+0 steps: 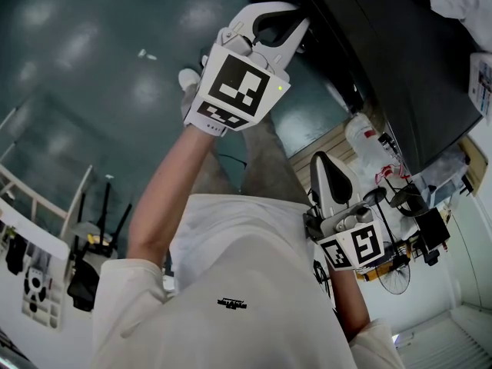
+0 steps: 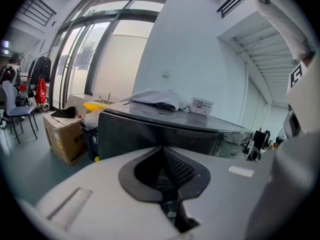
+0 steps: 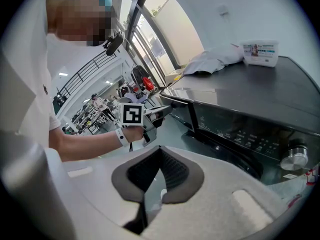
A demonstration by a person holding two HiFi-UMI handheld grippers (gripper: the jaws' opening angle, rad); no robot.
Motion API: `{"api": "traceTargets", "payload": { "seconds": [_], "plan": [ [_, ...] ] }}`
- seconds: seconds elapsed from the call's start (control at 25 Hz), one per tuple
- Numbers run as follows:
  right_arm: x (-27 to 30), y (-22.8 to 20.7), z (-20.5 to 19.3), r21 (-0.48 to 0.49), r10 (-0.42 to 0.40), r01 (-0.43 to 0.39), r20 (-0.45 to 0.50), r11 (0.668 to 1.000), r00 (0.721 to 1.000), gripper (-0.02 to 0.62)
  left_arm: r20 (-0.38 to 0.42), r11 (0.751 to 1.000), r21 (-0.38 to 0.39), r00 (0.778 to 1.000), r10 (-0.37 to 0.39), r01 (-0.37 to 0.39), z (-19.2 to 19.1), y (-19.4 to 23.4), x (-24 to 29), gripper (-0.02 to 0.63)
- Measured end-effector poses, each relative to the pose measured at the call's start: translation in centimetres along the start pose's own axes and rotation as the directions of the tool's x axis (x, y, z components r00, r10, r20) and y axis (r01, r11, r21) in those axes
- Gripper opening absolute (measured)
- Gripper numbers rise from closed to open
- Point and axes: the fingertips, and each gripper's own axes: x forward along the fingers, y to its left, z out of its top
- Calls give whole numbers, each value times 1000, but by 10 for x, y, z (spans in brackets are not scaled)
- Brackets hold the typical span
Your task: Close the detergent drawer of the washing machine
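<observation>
Teal glossy floor (image 1: 92,68) spreads beneath a person in a white T-shirt (image 1: 246,283), with tall glass windows (image 2: 115,59) behind. At the far left a brown cardboard box (image 2: 62,134) stands on the floor near the left side of the black front-loading washing machine (image 2: 150,134). The left gripper (image 1: 296,29) is held up at the machine's front top left corner, its jaws pressed together on nothing, tips aimed at the front.

There sits the detergent drawer (image 3: 181,110), a dark panel at the left end of the control strip. Its face points outward toward the person. Only that face shows, and its length is hidden inside the body. It looks about level with the strip, but I cannot tell whether it is fully in or whether the tips touch it.

Near the back edge of the machine's top lie a crumpled white cloth (image 3: 212,59) and, right of it, a white rectangular box with a printed label (image 3: 260,53). A round silver knob (image 3: 295,156) sits at the strip's right end. The right gripper (image 1: 323,164) hangs lower, apart from the machine, jaws together and empty.
</observation>
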Motion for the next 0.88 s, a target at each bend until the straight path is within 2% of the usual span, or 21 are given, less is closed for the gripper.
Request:
{"api": "traceTargets", "payload": {
  "seconds": [0.32, 0.44, 0.76, 0.88],
  "plan": [
    [-4, -2, 0, 4, -10, 10, 12, 1000, 1000, 2, -9, 1000, -1, 1000, 15, -15, 3, 3, 10, 21],
    [-6, -5, 1, 9, -20, 19, 17, 1000, 1000, 0, -10, 1000, -17, 1000, 8, -8, 3, 4, 11, 21],
    [-9, 2, 8, 5, -29, 28, 53, 1000, 998, 2, -20, 1000, 11, 1000, -23, 23, 0, 4, 9, 20],
    [-13, 7, 14, 2, -37, 37, 79, 999, 996, 2, -53, 1000, 0, 999, -9, 9, -7, 10, 7, 18]
  ]
}}
